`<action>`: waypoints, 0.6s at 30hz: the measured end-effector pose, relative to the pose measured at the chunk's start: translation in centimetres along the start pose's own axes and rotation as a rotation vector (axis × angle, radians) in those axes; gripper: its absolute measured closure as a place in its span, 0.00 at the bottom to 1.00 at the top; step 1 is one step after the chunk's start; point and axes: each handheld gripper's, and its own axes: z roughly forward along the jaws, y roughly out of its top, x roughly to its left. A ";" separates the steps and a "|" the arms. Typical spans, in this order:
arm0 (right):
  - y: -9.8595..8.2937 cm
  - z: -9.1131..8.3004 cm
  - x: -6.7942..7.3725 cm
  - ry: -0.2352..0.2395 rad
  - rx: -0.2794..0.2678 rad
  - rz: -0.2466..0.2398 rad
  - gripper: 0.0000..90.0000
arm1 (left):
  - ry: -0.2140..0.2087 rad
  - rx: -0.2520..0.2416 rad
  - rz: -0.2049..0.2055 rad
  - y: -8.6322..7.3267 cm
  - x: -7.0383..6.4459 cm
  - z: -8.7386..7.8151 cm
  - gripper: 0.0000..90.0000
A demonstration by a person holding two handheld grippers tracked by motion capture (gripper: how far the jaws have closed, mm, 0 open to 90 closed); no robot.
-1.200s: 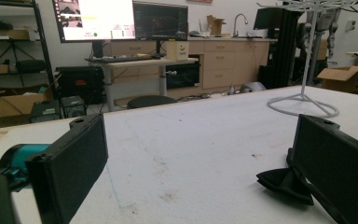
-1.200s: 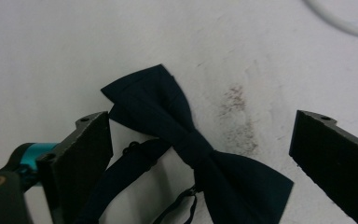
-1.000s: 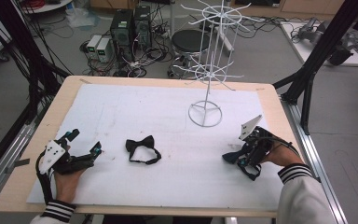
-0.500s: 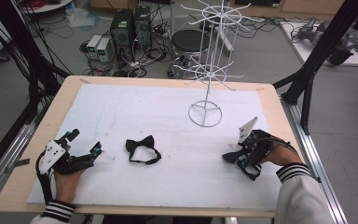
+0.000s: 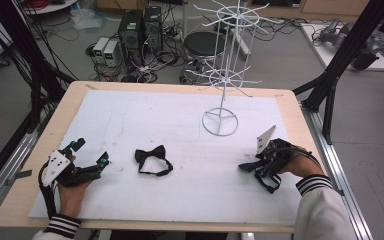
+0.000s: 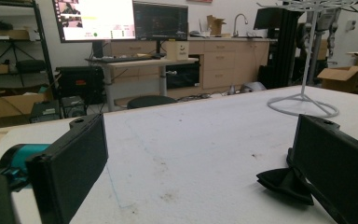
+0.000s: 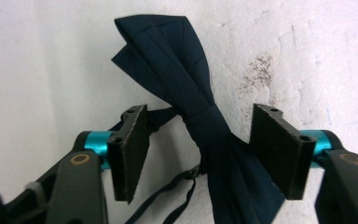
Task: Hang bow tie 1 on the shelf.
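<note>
A black bow tie [image 5: 152, 160] with its strap lies on the white mat [image 5: 180, 110], left of centre. My left gripper [image 5: 92, 151] rests open on the mat to its left; in the left gripper view the open gripper [image 6: 196, 154] has that bow tie [image 6: 282, 182] peeking out beside its right jaw. At the right, my right gripper [image 5: 252, 167] points down at the mat. In the right gripper view it [image 7: 198, 144] is open, its jaws straddling the knot of a navy bow tie [image 7: 168, 56] with a gap on each side.
A white wire display rack [image 5: 221, 75] stands on a ring base [image 5: 220, 122] at the back of the mat, right of centre. The wooden table edge [image 5: 300, 120] borders the mat. Computers, cables and a stool sit on the floor beyond.
The right gripper has shifted very slightly over the navy bow tie. The left gripper and the black bow tie have not moved.
</note>
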 end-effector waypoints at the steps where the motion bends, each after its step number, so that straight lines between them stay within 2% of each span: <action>1: 0.0 0.0 0.0 0.000 0.007 -0.003 0.46 | -0.001 0.000 0.000 0.0 0.0 0.0 0.05; 5: -0.1 0.1 0.0 -0.004 0.021 -0.015 0.50 | 0.000 0.000 0.000 0.0 0.0 0.0 0.05; 11: 0.3 0.4 0.1 -0.035 0.068 -0.059 0.67 | 0.000 0.000 0.000 0.0 0.0 0.0 0.05; 12: 0.3 0.4 0.1 -0.035 0.068 -0.059 0.67 | 0.000 0.000 0.000 0.0 0.0 0.0 0.05; 14: 0.5 0.4 0.2 -0.040 0.084 -0.069 0.76 | 0.000 0.000 0.000 0.0 0.0 0.0 0.05; 18: 0.6 0.4 0.2 -0.038 0.086 -0.074 0.80 | -0.001 -0.001 -0.001 0.0 0.0 0.0 0.05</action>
